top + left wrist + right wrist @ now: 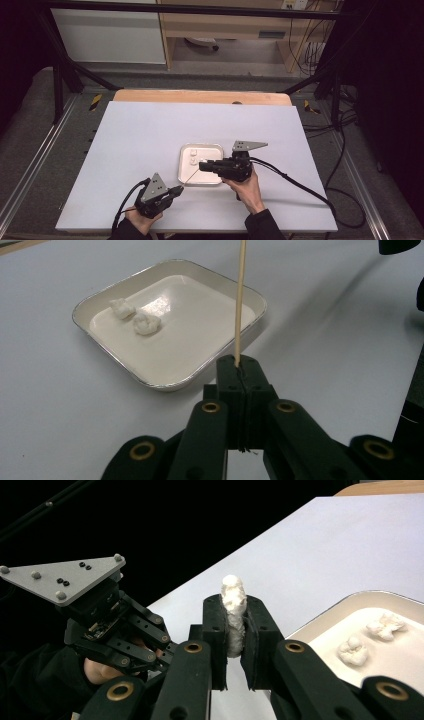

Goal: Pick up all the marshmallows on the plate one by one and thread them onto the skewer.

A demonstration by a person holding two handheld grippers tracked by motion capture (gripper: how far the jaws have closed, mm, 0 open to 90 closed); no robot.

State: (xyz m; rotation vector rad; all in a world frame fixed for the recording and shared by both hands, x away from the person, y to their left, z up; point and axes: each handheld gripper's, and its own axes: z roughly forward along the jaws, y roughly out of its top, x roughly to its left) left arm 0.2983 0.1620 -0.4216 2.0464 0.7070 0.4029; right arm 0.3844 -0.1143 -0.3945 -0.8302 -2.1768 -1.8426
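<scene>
Skewering step: left hand-held gripper (239, 377), jaws closed, is clamping a wooden skewer (240, 300); right hand-held gripper (234, 625) is pinching 1 white lump (233, 612) above the tray (182, 165). Next, aligning lump with skewer tip seems required.

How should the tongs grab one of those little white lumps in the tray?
Pinch a white lump across its two sides, coming straight down from above. It sits low on the flat floor of the tray, whose raised rim blocks a sideways approach; the other lump lies close beside it.

2 lumps (135, 316) lie in the tray (240, 325), centred on the table (150, 130).
</scene>
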